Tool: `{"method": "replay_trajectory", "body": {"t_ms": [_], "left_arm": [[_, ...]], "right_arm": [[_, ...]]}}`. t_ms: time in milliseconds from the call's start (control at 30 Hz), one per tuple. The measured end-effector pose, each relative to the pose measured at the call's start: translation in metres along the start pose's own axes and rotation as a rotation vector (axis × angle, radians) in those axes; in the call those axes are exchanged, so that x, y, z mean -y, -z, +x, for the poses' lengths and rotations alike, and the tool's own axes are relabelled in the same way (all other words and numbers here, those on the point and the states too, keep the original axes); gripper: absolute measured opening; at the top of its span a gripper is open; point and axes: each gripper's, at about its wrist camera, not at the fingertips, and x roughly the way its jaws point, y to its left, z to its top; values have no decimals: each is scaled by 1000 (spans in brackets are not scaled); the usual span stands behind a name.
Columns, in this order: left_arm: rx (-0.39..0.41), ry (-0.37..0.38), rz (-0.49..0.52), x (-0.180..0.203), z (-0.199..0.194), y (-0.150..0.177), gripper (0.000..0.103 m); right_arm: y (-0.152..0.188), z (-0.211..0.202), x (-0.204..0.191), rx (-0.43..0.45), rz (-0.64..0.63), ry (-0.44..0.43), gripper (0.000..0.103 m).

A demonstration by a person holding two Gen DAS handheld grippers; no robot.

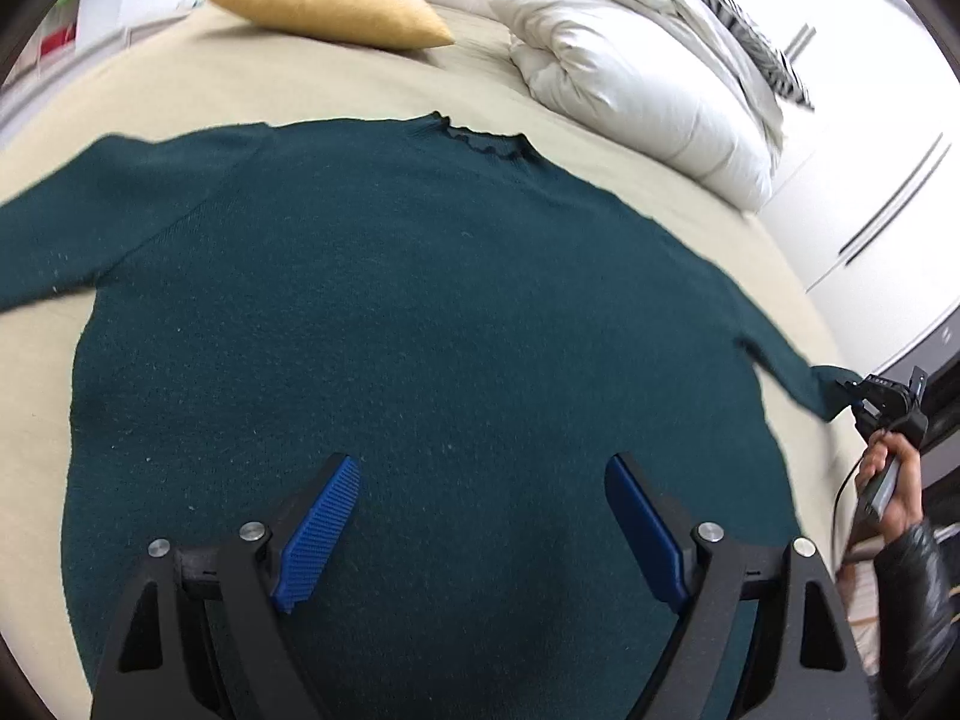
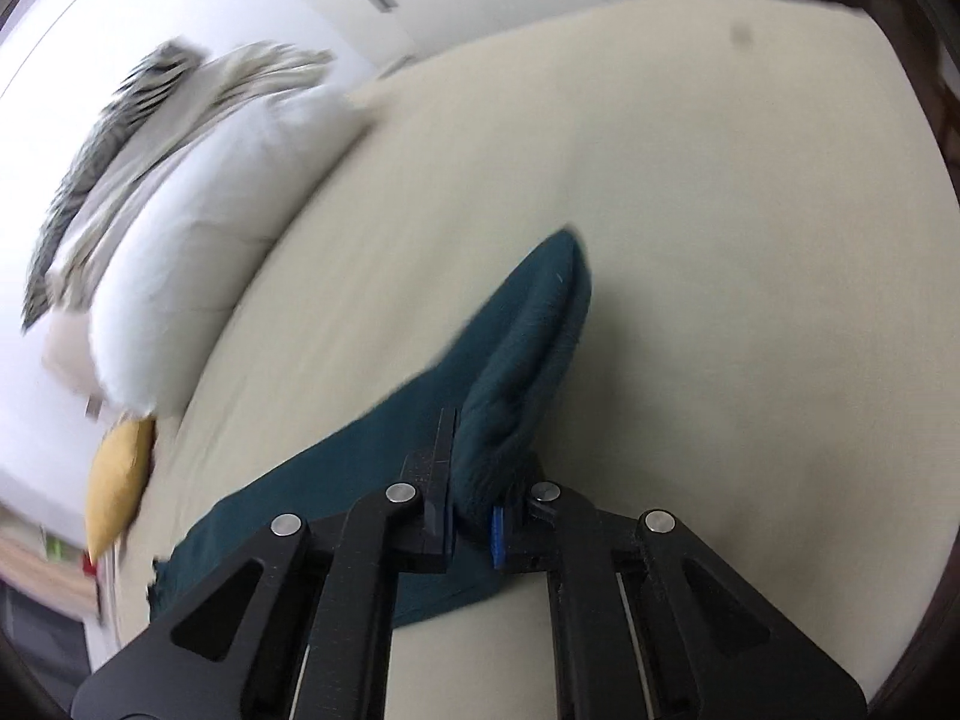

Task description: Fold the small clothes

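A dark green sweater (image 1: 420,312) lies spread flat on the beige bed (image 1: 180,90), filling the middle of the left wrist view, its frilled collar (image 1: 480,135) toward the upper centre of the frame and one sleeve running off the left edge. The left gripper (image 1: 480,474) sits at the bottom of that frame with its blue-padded fingers (image 1: 318,534) spread wide, above the lower body of the sweater; whether they touch the cloth cannot be told.

At the right edge of the same view the other sleeve stretches out to the right gripper (image 1: 852,390), whose fingers are pressed together on the cuff. A hand (image 1: 894,492) in a black sleeve holds the gripper's handle below.

In the right wrist view the right gripper (image 2: 474,480) pinches the sleeve end (image 2: 528,348) between its fingers at lower centre; the cuff bulges up past the fingertips toward the middle of the frame, lifted off the bed, while the rest of the sleeve trails toward the lower left.

A yellow cushion (image 1: 330,6) lies at the upper left of the left wrist view, and a white duvet (image 1: 648,78) with a zebra-striped cloth (image 1: 720,0) on it at the upper right.
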Motion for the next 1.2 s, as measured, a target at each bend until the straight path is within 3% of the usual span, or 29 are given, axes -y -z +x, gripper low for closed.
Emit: {"method": "replay_trajectory", "body": {"t_ms": [100,200,300,467,533,600,633,667,767,867,1000,1033,1067,1100,1133,1167,1200], "left_arm": [[17,42,-44,-10,-6,-8,82],[52,56,-72,-21,-17,-16,82],[79,88,-116,-37,-25,-24,82],[91,107,-155,-56,-25,-34,82],[76,121,-172,-60,-19,-37,82],[59,134,-178,-59,-10,-41,82],[51,138,-174,-56,-3,-44,82],[45,140,-170,-54,1,-46,83],[18,149,-145,-37,22,-56,83],[-10,137,-111,-17,47,-73,83],[-88,72,-62,0,84,-88,78],[-79,55,-58,2,89,-91,74],[-69,35,-53,3,91,-94,57],[-73,22,-51,4,93,-97,32],[-78,13,-52,3,94,-100,19],[-81,16,-53,1,94,-104,9],[-75,32,-52,-2,92,-108,9]], "right_arm": [[19,-13,-82,-12,-173,-111,6],[62,-24,-180,-45,-389,-248,6],[118,-14,-267,-125,-512,-385,6],[230,36,-334,-279,-635,-402,9],[265,56,-338,-336,-684,-366,12],[289,69,-326,-424,-684,-377,22],[295,63,-315,-425,-665,-401,30],[295,54,-307,-407,-653,-430,45],[277,24,-282,-351,-612,-479,65],[264,4,-261,-297,-609,-458,65],[219,13,-229,-314,-463,-466,65],[208,19,-219,-322,-420,-458,65],[200,20,-206,-328,-387,-450,65],[204,14,-184,-331,-354,-443,66],[196,19,-174,-339,-315,-439,67],[193,19,-163,-343,-289,-438,67],[189,20,-152,-344,-258,-441,66]]}}
